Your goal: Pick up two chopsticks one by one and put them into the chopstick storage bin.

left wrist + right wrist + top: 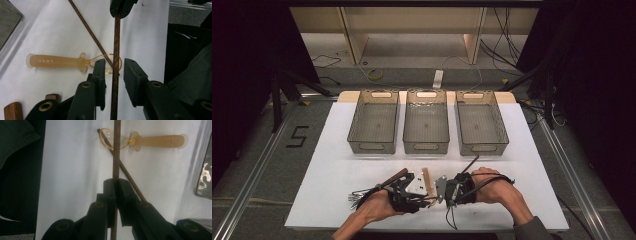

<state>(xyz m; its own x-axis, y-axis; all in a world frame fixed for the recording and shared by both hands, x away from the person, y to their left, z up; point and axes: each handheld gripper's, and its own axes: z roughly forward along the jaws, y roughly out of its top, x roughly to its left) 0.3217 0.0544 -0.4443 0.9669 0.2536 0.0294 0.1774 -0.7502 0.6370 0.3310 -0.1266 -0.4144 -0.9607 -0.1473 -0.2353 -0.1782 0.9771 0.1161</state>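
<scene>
Chopstick [116, 157] runs lengthwise straight out of the right gripper [116, 182], whose jaws are clamped on it. Its far stretch passes between the left gripper's [113, 72] parted jaws, untouched, above the white table [62, 32].

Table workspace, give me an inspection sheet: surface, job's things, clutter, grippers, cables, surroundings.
Surface: white sheet, clean.
Job's things: brown stick crossing over a second stick and an amber-handled wire loop.
Clutter: three empty mesh baskets at far edge; wooden handles.
Grippers: right hand-held gripper shut on brown stick; left hand-held gripper open around it.
Cables: black cable by right hand; floor cables.
Surroundings: floor mark 5, dark curtains.
</scene>
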